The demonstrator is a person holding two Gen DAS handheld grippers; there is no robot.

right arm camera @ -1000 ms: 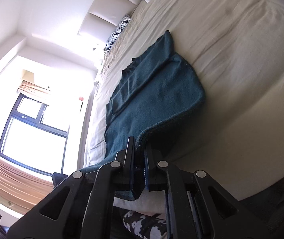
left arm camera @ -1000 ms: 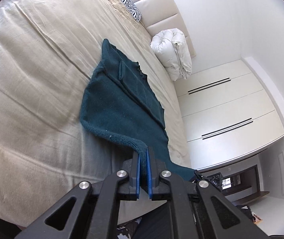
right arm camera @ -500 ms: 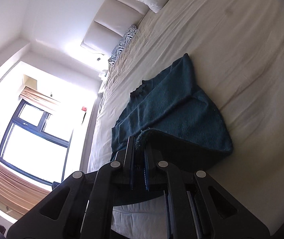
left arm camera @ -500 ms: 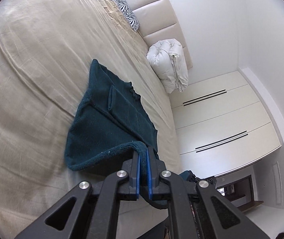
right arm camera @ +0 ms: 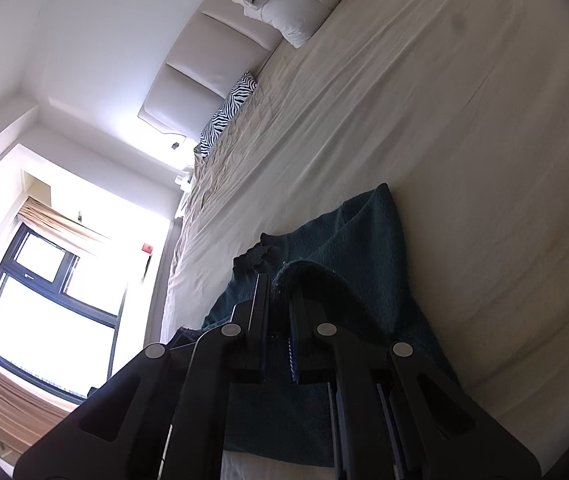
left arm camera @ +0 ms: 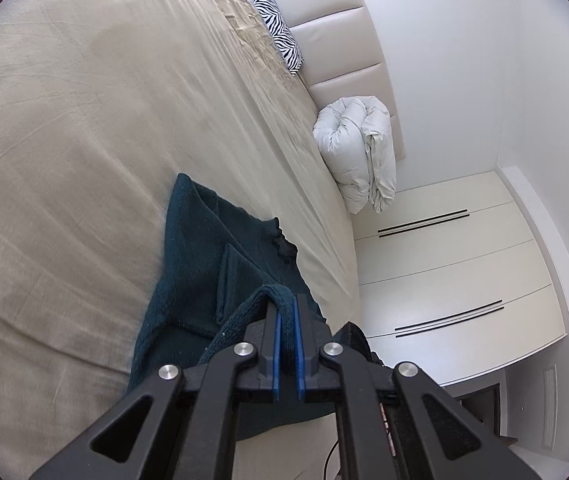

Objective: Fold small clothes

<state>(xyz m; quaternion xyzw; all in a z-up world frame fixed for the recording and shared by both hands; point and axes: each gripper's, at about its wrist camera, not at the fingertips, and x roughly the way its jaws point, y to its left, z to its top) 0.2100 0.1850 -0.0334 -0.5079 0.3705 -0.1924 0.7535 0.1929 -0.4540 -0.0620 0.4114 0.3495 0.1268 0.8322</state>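
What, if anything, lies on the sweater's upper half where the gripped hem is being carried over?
Nothing visible does. Both the left gripper and the right gripper are shut on the hem of the teal sweater. Its collar end lies uncovered on the bed sheet; the zebra pillow and white duvet sit far off.

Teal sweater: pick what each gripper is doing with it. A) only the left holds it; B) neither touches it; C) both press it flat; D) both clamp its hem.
D: the left gripper and the right gripper are each shut on the hem of the sweater, lifted off the bed.
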